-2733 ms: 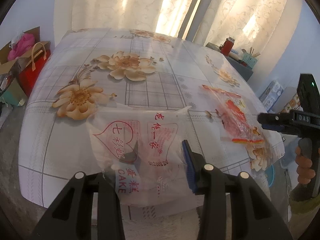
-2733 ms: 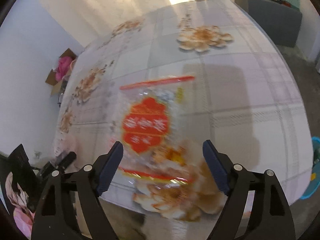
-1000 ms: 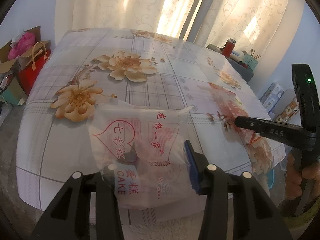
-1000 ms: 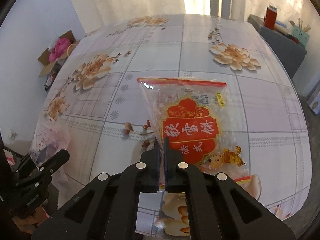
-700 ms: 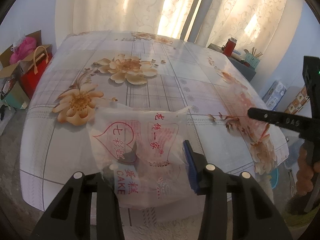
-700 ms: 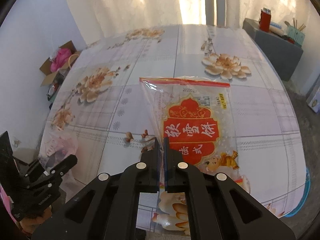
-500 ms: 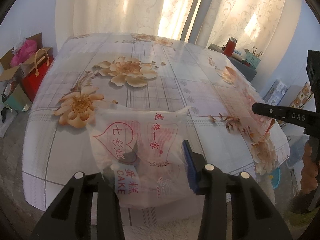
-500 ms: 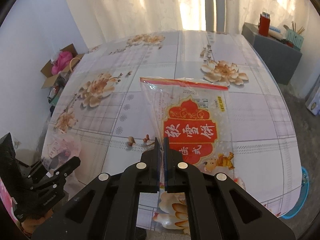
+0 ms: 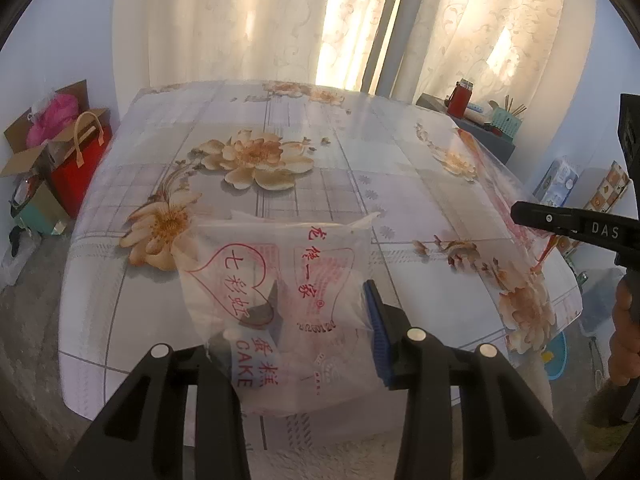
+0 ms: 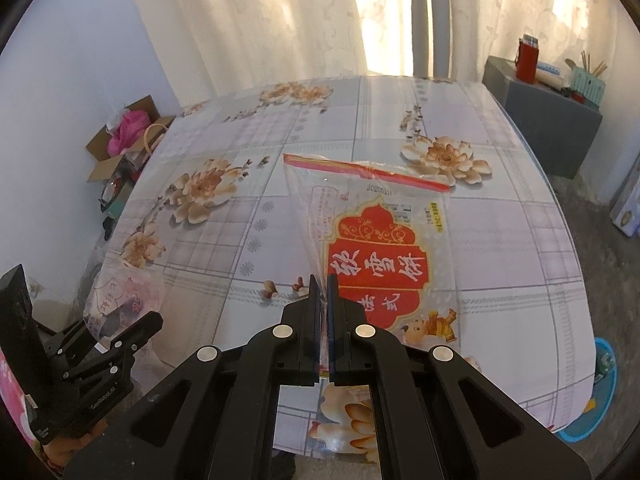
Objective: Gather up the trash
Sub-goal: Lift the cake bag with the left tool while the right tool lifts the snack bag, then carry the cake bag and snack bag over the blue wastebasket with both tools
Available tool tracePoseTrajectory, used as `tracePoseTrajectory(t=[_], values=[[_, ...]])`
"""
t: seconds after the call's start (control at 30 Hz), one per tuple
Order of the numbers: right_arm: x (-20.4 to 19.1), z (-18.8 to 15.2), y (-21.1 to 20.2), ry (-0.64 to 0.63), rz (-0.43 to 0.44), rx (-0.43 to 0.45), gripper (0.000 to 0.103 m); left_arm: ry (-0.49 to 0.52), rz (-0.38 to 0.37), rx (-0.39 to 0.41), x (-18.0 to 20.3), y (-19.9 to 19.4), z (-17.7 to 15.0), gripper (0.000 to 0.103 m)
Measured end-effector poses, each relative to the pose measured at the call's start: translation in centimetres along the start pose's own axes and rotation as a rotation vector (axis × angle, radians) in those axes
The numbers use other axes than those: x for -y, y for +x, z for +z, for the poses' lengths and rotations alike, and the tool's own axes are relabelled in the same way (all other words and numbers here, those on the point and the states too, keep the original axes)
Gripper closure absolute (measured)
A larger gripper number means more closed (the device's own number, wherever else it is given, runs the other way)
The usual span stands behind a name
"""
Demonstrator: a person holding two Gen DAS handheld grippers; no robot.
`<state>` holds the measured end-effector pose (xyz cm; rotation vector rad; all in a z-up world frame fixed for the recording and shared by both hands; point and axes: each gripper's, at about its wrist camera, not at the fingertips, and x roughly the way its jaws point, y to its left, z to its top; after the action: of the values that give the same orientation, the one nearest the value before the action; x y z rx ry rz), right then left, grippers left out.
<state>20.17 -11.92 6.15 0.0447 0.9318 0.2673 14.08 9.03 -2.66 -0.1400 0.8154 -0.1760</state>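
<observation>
Cream curtains (image 9: pixel 280 20) hang behind a table (image 9: pixel 320 152) covered in a glossy flowered, checked cloth. Left of the table sit a red bag (image 9: pixel 76 160) and a cardboard box (image 9: pixel 40 136) with something pink in it; right of it, a grey cabinet (image 10: pixel 548 120) carries a red flask (image 10: pixel 527 60).

Seen from the left wrist, the left tongs (image 9: pixel 320 320) hold a white clear bag (image 9: pixel 280 280) printed in red with a heart and the word CAKE. The bag lies over the near table edge and runs between the 2 fingers; the blue pad of the right finger (image 9: pixel 376 332) presses its side, while the other finger shows only dimly through the plastic. The jaws are partly apart and have just been closing on the bag.

Seen from the right wrist, the right tongs (image 10: pixel 323 308) are closed almost fully, pinching the left edge of a clear snack bag (image 10: pixel 380 248) with a red label and a red strip along its far edge. This bag stands out stiffly from the tongs above the cloth, lifted off the table. In the left-wrist view the same tongs (image 9: pixel 520 214) reach in from the right, a hand (image 9: pixel 624 336) below them, with the snack bag (image 9: pixel 500 200) seen edge-on.
</observation>
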Motion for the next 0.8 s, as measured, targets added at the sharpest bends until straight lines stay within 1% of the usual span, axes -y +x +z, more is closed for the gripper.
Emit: tracePoseTrajectory(t=[0.8], values=[[0.4, -0.5, -3.1, 0.008, 0.026, 0.066, 0.102, 0.050, 0.021, 0.064, 2.2, -3.2, 0.5, 0.065]])
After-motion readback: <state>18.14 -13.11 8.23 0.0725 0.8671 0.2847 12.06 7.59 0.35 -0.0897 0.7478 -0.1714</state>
